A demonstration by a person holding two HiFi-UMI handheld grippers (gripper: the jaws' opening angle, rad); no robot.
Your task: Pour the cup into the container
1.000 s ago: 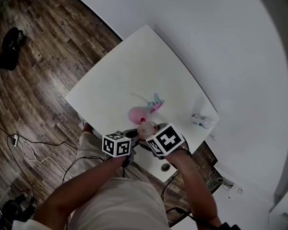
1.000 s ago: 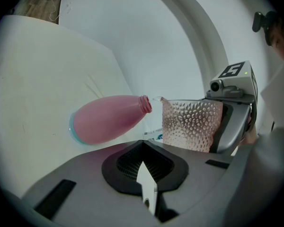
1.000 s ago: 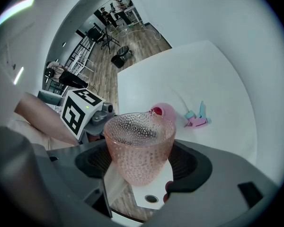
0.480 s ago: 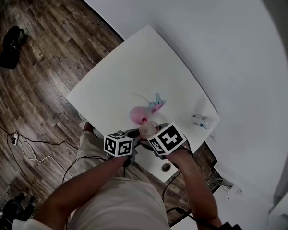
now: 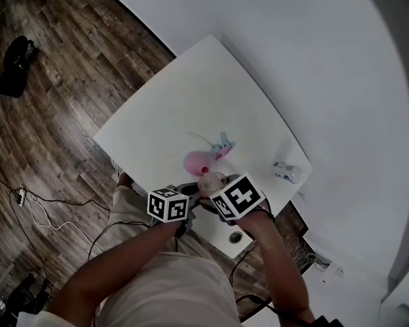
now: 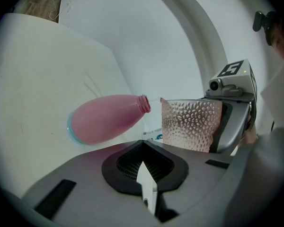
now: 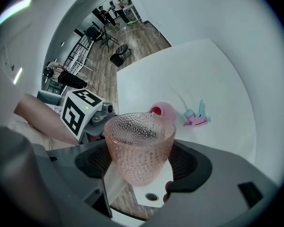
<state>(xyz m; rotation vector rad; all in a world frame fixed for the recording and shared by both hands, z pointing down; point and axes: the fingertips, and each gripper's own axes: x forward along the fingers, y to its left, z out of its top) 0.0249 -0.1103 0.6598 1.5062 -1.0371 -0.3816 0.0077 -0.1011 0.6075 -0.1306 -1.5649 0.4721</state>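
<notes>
A pink dimpled cup (image 7: 139, 145) sits between the jaws of my right gripper (image 7: 141, 167), which is shut on it. The cup (image 6: 191, 124) leans toward the open neck of a pink bottle (image 6: 106, 118) with a teal base. A thin clear stream bridges the cup's rim and the bottle mouth (image 7: 156, 110). In the head view the bottle (image 5: 195, 161) stands on the white table (image 5: 170, 107), just beyond the cup (image 5: 210, 180). My left gripper (image 6: 144, 164) is shut on nothing, and rests close beside the right gripper (image 5: 215, 189), short of the bottle.
A pink and teal spray head (image 5: 222, 146) lies on the table just past the bottle. A small clear bottle (image 5: 286, 172) lies near the table's right edge. The table's near edge is under both grippers. Wooden floor with cables (image 5: 34, 203) lies to the left.
</notes>
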